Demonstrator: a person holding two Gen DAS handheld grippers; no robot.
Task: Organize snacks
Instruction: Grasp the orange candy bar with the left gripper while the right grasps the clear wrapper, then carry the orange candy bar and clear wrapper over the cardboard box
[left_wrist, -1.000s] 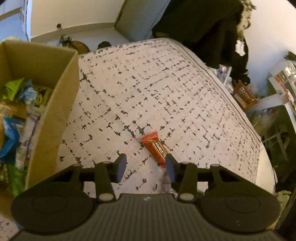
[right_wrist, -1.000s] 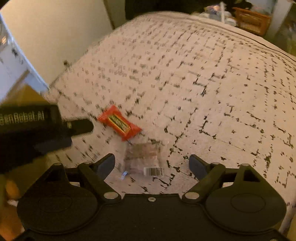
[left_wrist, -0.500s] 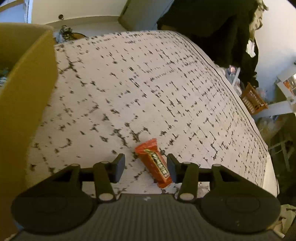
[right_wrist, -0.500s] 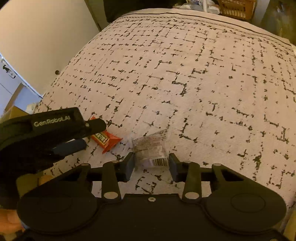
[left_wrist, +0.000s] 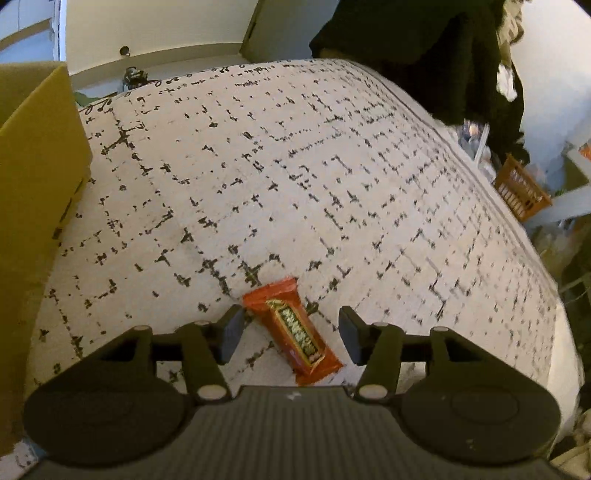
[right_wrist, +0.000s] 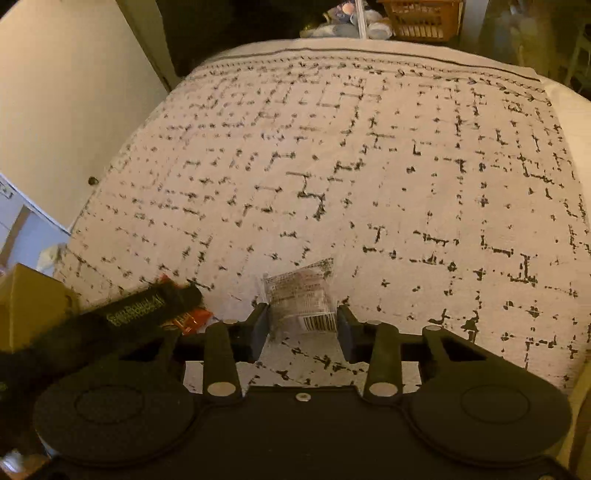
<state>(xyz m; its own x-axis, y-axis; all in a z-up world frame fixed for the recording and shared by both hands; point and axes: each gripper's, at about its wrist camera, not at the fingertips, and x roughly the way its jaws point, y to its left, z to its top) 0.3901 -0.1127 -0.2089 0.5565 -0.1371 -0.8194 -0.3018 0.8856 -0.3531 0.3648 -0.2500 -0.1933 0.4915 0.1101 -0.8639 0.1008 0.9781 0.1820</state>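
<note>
Two grippers, two snacks on the nubby white-and-black blanket (left_wrist: 332, 177)

Left gripper (left_wrist: 291, 330) jaws are opening around a glossy orange candy bar (left_wrist: 291, 328) lying flat, no contact. Right gripper (right_wrist: 301, 326) pinches a crinkly clear packet (right_wrist: 301, 299). Cardboard box (left_wrist: 33, 192) alongside.

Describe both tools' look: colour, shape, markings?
Both are matte black: two flat paddle fingers on linkage arms with silver pivot pins, round discs either side. The left tool has a ribbed grey base; seen from the right tool, its side carries pale lettering, too blurred to read.
</note>
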